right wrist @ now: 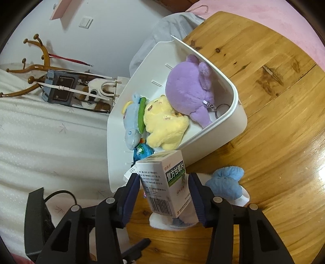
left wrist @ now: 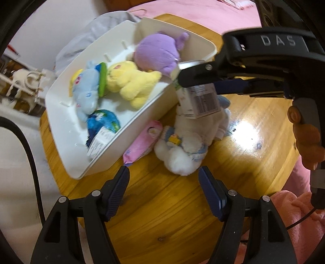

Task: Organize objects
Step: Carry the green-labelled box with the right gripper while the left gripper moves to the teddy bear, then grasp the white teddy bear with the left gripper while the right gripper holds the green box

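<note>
A white bin (left wrist: 61,113) (right wrist: 231,130) sits on the round wooden table (left wrist: 162,203) (right wrist: 264,61). It holds a purple plush (left wrist: 156,54) (right wrist: 186,89), a yellow plush (left wrist: 130,81) (right wrist: 164,123), a light blue plush (left wrist: 85,91) (right wrist: 132,126) and a blue toy (left wrist: 103,121) (right wrist: 144,151). My right gripper (right wrist: 164,188) (left wrist: 195,81) is shut on a white medicine box (right wrist: 164,182) (left wrist: 199,99), held above the bin's near wall. A white plush with blue ears (left wrist: 182,146) (right wrist: 225,182) and a pink packet (left wrist: 142,142) lie beside the bin. My left gripper (left wrist: 164,190) is open and empty, just short of them.
A pink bed cover (left wrist: 203,14) (right wrist: 284,16) lies behind the table, and pink cloth (left wrist: 294,213) at the right. A grey garment (right wrist: 172,28) lies behind the bin. White bedding (right wrist: 40,132) and a wooden coat rack (right wrist: 36,61) with bags are at the left.
</note>
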`<state>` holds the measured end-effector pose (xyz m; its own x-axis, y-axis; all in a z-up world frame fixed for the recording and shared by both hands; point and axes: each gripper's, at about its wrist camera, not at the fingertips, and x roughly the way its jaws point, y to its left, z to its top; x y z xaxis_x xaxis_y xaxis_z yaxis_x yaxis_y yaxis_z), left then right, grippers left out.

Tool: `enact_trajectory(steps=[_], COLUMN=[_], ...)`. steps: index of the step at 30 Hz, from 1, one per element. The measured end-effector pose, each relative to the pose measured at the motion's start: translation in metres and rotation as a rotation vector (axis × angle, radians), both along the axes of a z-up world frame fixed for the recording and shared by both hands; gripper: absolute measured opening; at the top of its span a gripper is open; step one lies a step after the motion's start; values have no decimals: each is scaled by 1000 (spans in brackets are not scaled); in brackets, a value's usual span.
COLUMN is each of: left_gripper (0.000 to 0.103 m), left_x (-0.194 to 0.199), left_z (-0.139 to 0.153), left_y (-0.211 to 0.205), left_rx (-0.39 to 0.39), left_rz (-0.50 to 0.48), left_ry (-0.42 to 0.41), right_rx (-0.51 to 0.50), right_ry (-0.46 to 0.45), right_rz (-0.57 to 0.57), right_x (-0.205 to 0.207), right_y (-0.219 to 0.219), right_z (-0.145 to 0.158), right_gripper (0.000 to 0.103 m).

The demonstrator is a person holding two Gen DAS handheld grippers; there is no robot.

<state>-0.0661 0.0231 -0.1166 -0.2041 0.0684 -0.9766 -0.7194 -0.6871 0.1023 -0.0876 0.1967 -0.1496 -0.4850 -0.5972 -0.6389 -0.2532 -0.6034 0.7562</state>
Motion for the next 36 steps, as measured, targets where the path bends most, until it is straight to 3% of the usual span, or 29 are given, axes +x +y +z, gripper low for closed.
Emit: enact_trajectory(steps=[18, 36], left_gripper=[76, 75], left_x=[-9, -8], left_z=[-27, -56], left_y=[22, 50], left_rx=[20, -64], left_rz=[-59, -67], left_ry=[-156, -142], right_rx=[-35, -54], right_ry=[37, 13], right_rz=[-112, -266], right_x=[24, 68], right_y=[29, 74], right_z=[-6, -16], right_gripper=[43, 43])
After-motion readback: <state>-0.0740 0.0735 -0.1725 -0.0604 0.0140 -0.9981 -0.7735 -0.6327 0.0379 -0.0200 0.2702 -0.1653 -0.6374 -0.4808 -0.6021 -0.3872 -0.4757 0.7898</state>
